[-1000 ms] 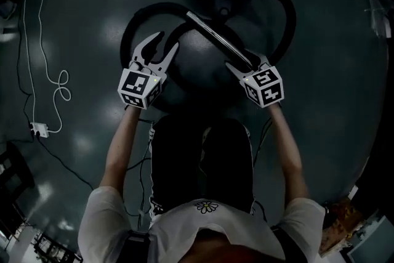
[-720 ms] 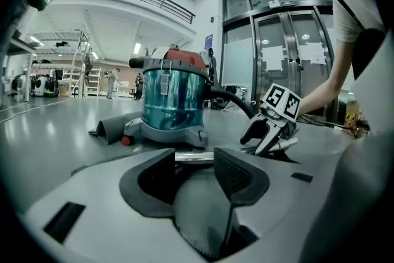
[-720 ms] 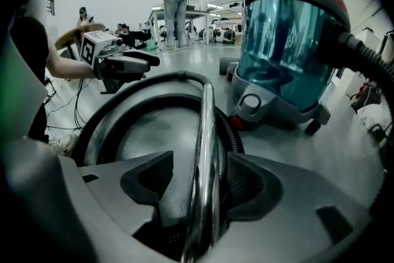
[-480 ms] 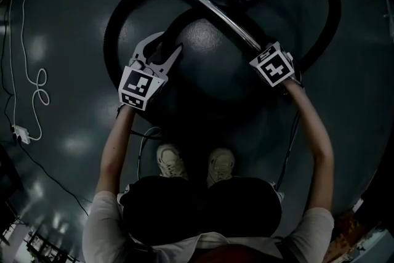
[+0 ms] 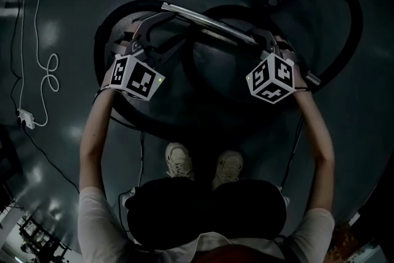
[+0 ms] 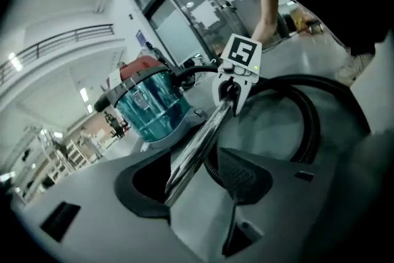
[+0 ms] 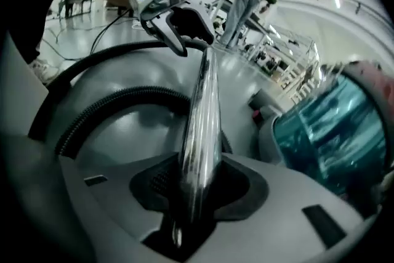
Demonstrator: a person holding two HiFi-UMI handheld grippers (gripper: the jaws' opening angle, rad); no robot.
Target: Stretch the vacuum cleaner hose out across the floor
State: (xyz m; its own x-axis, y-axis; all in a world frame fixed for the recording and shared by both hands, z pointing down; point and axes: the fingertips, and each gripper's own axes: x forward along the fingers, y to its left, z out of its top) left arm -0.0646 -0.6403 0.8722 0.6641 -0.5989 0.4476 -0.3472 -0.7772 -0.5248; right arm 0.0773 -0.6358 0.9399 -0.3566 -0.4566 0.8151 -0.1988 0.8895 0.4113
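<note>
Open floor (image 5: 71, 132) left of the hose loops (image 5: 96, 52); vacuum body (image 6: 148, 105) close ahead.

Both grippers are dropping onto the metal tube (image 5: 209, 23) and rolling as they go. The left gripper (image 6: 196, 182), a second ago above the hose (image 5: 97, 49) loop with nothing between its jaws, is now straddling one end of the tube. Its jaws are spreading wider, pads not pressing. The right gripper (image 7: 194, 194) is closing its jaws and clamping the tube's other end. The person is bending forward, so shoes (image 5: 178, 160) are showing behind the grippers. The vacuum body (image 6: 144, 108) ahead of them is slipping past the head view's top edge.
</note>
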